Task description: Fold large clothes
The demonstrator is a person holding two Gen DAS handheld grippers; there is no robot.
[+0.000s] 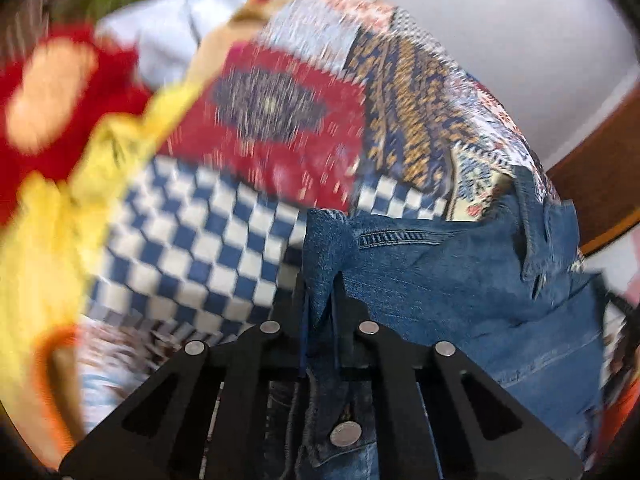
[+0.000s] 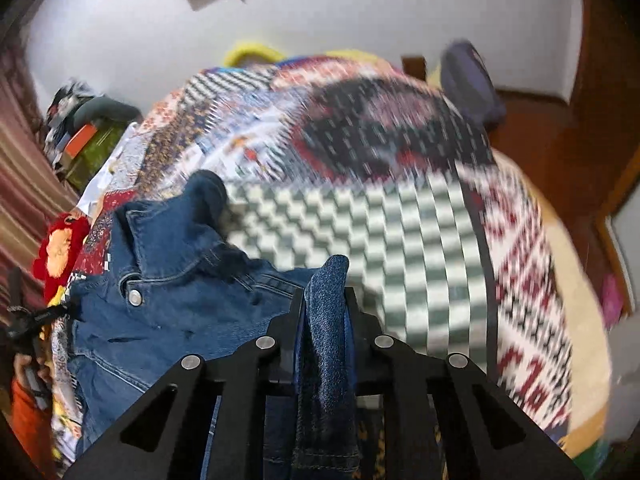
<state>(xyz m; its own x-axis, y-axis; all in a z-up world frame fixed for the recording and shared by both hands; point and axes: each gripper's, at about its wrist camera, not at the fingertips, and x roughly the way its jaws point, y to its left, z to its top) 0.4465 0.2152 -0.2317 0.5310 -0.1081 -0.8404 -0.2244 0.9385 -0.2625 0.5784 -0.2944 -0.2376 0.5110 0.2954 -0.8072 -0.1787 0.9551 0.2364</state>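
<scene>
denim jacket (image 1: 460, 280) clamped in both left tongs (image 1: 320, 292) and right tongs (image 2: 325, 304) over patchwork quilt (image 2: 400, 220).

Blue denim jacket (image 1: 460, 280); multicoloured patchwork quilt (image 2: 400, 208).

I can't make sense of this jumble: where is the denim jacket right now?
The denim jacket hangs above the patchwork quilt, pinched by both the left hand-held gripper and right hand-held gripper.

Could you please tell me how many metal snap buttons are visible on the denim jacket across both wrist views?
2: one button near the left gripper, low in its view; one under the collar in the right view. They might be the same button; folds may hide others.
</scene>
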